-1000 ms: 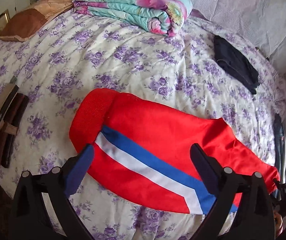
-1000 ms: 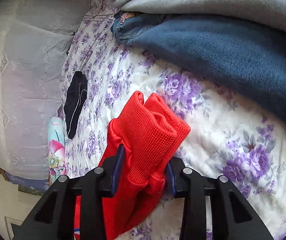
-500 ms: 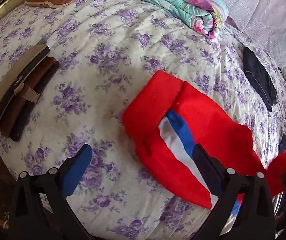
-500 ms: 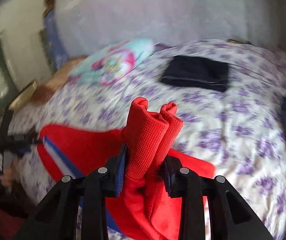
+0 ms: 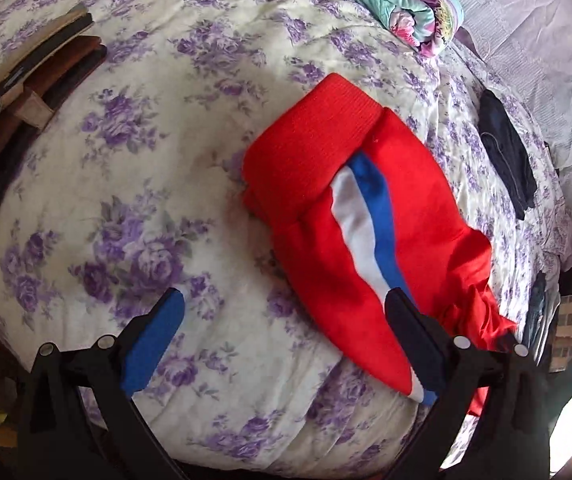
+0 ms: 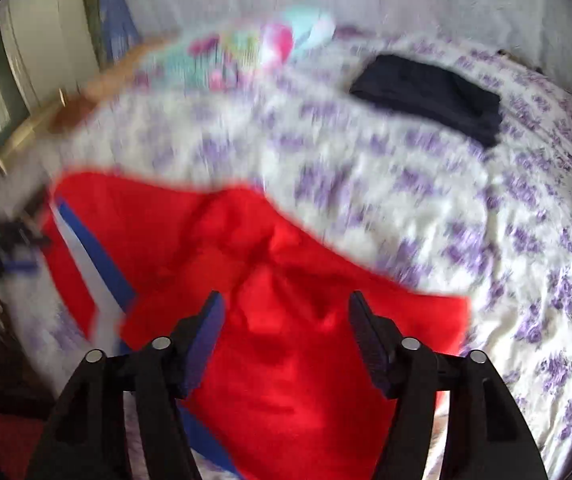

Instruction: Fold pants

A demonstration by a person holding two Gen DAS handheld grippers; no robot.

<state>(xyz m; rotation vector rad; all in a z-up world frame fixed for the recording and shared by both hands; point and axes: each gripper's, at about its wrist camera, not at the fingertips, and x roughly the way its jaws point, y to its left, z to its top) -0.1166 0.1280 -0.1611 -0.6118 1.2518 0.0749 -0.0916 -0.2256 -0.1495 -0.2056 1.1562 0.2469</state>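
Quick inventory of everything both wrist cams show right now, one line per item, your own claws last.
pants: one, red with a white and blue stripe, lying bunched on the bed.
bedsheet: one, cream with purple flowers, covering the bed.
folded quilt: one, teal and pink floral, far end of the bed.
dark garment: one, black, folded near the far edge.
brown items: stacked at the bed's left edge; count unclear.
left claw: open, over the bedsheet.
right claw: open, above the pants.

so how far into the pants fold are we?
Done: red pants lie on the bed with the leg end bunched back over them.
In hand: nothing; left gripper and right gripper are open.
Left: flatten the bunch, finish the fold.
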